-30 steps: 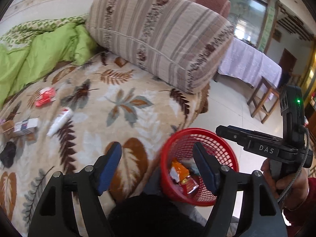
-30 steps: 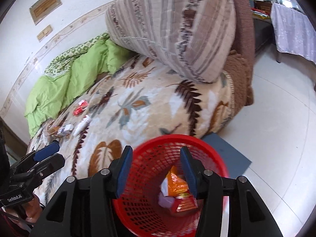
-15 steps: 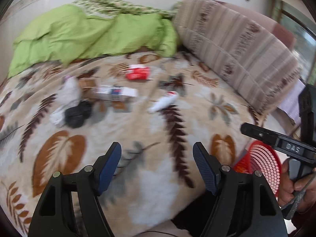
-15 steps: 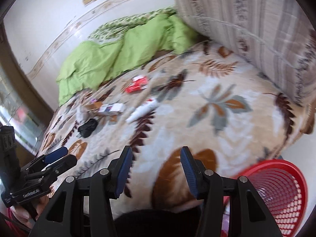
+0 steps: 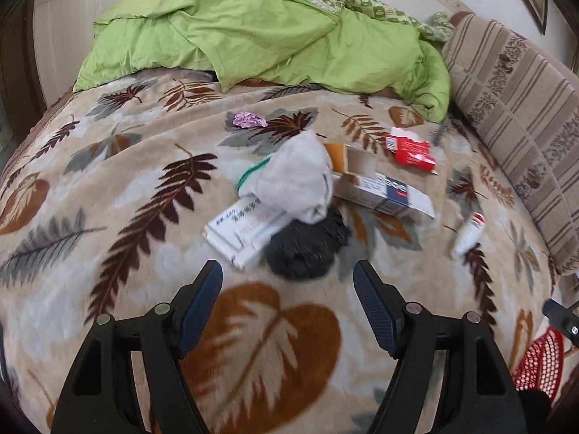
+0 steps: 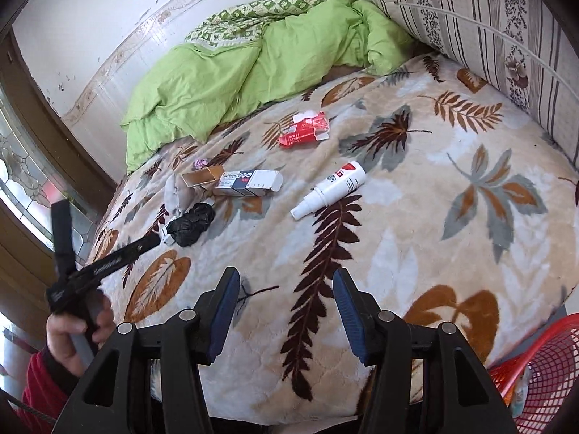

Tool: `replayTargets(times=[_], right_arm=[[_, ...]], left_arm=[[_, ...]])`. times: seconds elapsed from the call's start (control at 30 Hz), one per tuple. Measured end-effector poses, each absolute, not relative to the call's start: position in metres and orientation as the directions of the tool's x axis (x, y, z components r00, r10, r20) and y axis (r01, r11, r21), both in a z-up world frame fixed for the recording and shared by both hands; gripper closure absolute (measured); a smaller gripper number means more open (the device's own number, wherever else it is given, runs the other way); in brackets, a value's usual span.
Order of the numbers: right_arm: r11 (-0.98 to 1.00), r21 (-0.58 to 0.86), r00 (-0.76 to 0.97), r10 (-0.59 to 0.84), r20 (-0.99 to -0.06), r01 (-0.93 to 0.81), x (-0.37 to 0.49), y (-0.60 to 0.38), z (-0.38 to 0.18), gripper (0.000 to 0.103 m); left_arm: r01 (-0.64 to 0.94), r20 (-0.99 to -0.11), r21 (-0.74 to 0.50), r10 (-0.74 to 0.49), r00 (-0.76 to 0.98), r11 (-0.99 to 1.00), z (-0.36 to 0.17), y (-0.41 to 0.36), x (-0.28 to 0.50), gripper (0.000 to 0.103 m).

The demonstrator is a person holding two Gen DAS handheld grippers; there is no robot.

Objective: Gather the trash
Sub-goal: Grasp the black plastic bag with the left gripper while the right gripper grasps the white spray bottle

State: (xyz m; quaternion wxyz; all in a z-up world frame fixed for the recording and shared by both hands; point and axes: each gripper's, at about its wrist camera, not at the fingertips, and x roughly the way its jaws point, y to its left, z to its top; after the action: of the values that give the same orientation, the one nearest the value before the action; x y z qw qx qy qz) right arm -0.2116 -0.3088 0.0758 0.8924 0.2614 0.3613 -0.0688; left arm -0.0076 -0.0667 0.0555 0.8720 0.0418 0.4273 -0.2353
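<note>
In the left wrist view the left gripper point(image 5: 287, 282) hovers over a bed covered by a beige leaf-print blanket point(image 5: 108, 188), its jaws standing apart with nothing between them. Just beyond the blue pads lies the trash, clustered near the middle of the bed: a flat white box point(image 5: 239, 231) at the left, a crumpled black bag point(image 5: 307, 249) touching it, and a grey-white cloth bundle point(image 5: 293, 177) resting partly on both. Farther back sits a small purple wad point(image 5: 248, 120). To the right of the bundle lies an opened white-and-blue carton point(image 5: 383, 191), then a torn red packet point(image 5: 410, 150), and, apart from these, a white spray bottle point(image 5: 468, 235) with a red cap. A rumpled green quilt point(image 5: 260, 32) fills the head of the bed, and a striped cushion point(image 5: 517, 115) runs along the right side. At the lower right edge the rim of a red mesh basket point(image 5: 539, 361) shows beside the bed. In the right wrist view a hand point(image 6: 77, 332) in a red sleeve grips the left gripper's handle at the far left, and the right gripper point(image 6: 286, 307) hangs over the near edge of the bed, jaws released and empty, with the spray bottle lying ahead of them.
</note>
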Motion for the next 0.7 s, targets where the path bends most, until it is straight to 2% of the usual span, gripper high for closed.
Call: replayTargets(times=[0.17, 0.23, 0.27, 0.3, 0.4, 0.6, 0.7], right_arm=[[0.827, 0.44, 0.72, 0.063, -0.691, 0.351, -0.202, -0.331, 0.07, 0.043], [0.811, 0.458, 0.711, 0.075, -0.699, 0.364, -0.196, -0.34, 0.066, 0.043], [0.803, 0.465, 0.706, 0.08, -0.704, 0.373, -0.192, -0.345, 0.063, 0.043], [0.794, 0.473, 0.703, 0.083, -0.706, 0.381, -0.189, -0.349, 0.061, 0.043], [0.762, 0.501, 0.694, 0.095, -0.714, 0.411, -0.172, -0.361, 0.053, 0.043], [0.703, 0.53, 0.676, 0.095, -0.73, 0.474, -0.129, -0.38, 0.033, 0.043], [0.675, 0.536, 0.658, 0.098, -0.747, 0.507, -0.108, -0.387, 0.02, 0.043]], left_arm=[[0.469, -0.783, -0.105, -0.364, 0.505, 0.877, 0.03, -0.096, 0.017, 0.029], [0.472, -0.782, -0.054, -0.332, 0.528, 0.88, 0.024, -0.108, 0.015, 0.03], [0.479, -0.777, -0.033, -0.324, 0.539, 0.877, 0.023, -0.112, 0.014, 0.033], [0.492, -0.772, -0.015, -0.322, 0.547, 0.871, 0.023, -0.117, 0.011, 0.044], [0.493, -0.766, 0.01, -0.31, 0.563, 0.87, 0.022, -0.122, 0.008, 0.05], [0.51, -0.771, -0.064, -0.367, 0.521, 0.858, 0.032, -0.112, -0.014, 0.051], [0.535, -0.767, -0.058, -0.381, 0.516, 0.843, 0.036, -0.11, -0.03, 0.051]])
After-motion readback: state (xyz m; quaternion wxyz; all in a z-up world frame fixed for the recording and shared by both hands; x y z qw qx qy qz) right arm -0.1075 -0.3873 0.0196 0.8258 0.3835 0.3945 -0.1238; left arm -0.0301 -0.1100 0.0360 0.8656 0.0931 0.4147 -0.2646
